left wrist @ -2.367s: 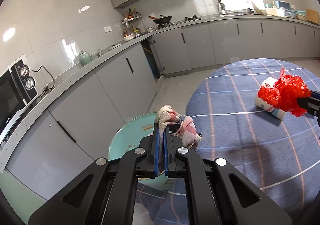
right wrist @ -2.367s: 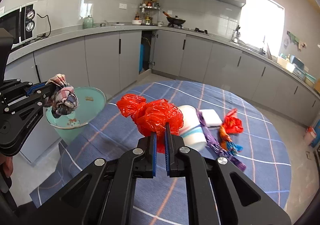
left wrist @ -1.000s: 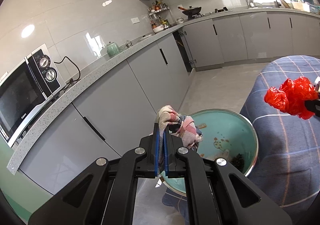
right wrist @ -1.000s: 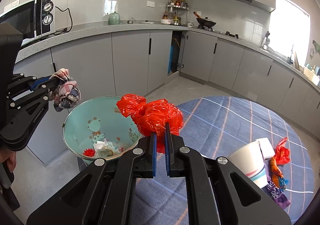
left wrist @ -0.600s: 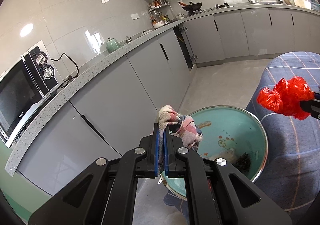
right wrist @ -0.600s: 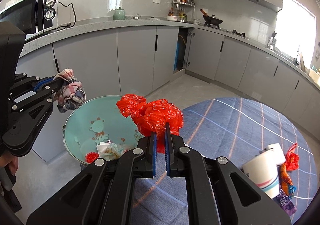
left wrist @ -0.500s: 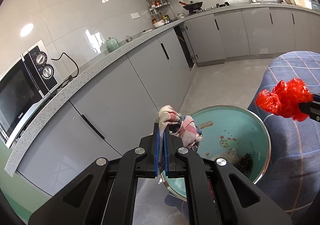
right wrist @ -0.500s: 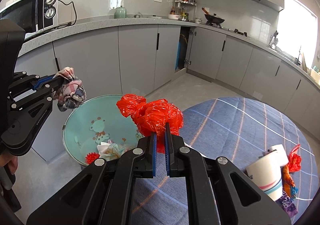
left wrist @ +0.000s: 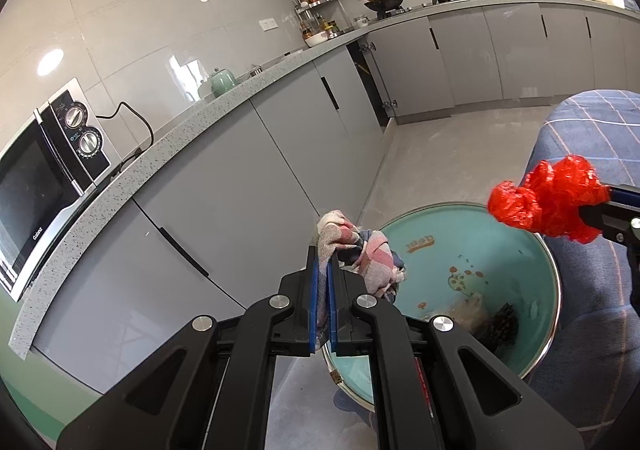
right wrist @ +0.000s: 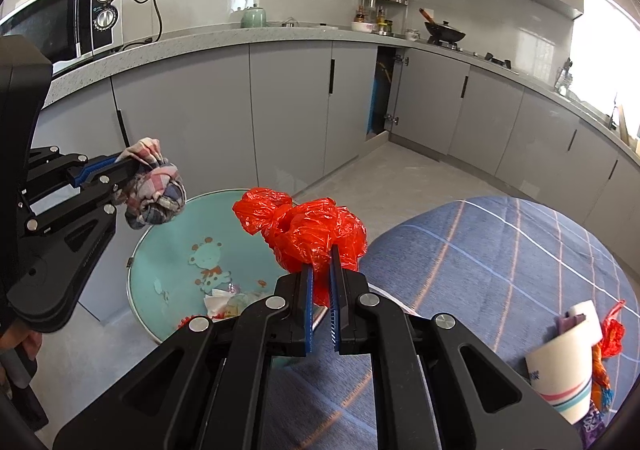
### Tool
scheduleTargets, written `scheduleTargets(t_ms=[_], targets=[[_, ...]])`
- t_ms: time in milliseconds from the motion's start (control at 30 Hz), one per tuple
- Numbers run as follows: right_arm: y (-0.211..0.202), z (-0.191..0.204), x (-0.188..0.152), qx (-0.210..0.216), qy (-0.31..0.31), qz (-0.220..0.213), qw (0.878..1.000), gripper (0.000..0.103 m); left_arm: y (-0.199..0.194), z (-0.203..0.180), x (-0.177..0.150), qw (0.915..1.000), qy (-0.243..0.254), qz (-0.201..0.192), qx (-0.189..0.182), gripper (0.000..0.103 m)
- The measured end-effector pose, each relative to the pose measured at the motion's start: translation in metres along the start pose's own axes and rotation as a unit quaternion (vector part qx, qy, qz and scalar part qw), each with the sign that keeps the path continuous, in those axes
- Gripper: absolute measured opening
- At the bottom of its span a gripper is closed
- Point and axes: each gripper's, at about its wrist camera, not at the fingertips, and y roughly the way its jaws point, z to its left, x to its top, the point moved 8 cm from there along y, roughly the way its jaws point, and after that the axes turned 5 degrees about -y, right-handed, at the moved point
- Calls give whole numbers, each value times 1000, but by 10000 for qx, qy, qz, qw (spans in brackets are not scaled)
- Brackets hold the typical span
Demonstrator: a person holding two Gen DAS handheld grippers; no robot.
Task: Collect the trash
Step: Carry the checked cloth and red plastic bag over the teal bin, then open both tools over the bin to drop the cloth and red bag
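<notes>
My left gripper [left wrist: 323, 258] is shut on a crumpled plaid cloth [left wrist: 362, 256] and holds it above the left rim of a teal trash bin [left wrist: 448, 246]. The cloth also shows in the right wrist view [right wrist: 154, 183]. My right gripper [right wrist: 320, 270] is shut on a crumpled red plastic bag [right wrist: 308, 228] and holds it over the bin's [right wrist: 168, 250] right rim, beside the table edge. The bag also shows in the left wrist view [left wrist: 548, 197]. The bin holds paper and other scraps [right wrist: 228, 300].
A round table with a blue checked cloth [right wrist: 500, 250] stands right of the bin. A paper cup [right wrist: 564, 354] and coloured wrappers [right wrist: 610, 334] lie on its right side. Grey cabinets [right wrist: 288, 105] and a counter with a microwave [right wrist: 64, 21] run behind the bin.
Both grippers have moved from over the table to the bin, still holding their loads. In the last half second the bin has come slightly closer in both views.
</notes>
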Motion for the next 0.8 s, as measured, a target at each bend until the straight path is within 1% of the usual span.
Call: scheduleTargets(t_ms=[167,233,267,333,367,400,433,467,567,600,633,667,800], targets=[[12,6,5,110,-34,5,9999,9,4,-3,-1,10000,17,32,-61,8],[17,8,7,193,-31,23,9998,12,6,-4,-1,10000,10,37,-67,9],[19,8,7,176,-43,8,9998,16,7,-4,-1,10000,8,47,-86,12],[21,8,8,189,-27,29,9998,22,8,-7,-2,9999,13,67,-120,18],[22,7,8,193,1,30,9998,28,9,-7,-3,9999,6,66,-109,29],[23,6,8,184,9,27,9998,31,9,-7,-3,10000,-9,44,-88,46],[23,5,8,171,24,18,9998,36,8,-7,-3,10000,-15,18,-65,52],[24,4,8,159,35,19,9999,40,8,-6,-3,10000,-29,-7,-41,56],[25,2,7,125,59,14,9999,44,9,-7,-3,10000,-50,25,-60,57],[24,2,7,117,66,12,9999,46,8,-6,-3,10000,-61,13,-33,65],[23,1,7,91,76,-2,9999,53,8,-6,-2,10000,-73,-10,-8,69],[22,0,7,64,85,-20,9999,57,6,-5,-2,10000,-85,-46,13,74],[20,-3,4,23,110,0,9999,57,2,-5,0,9999,-93,-69,33,76]])
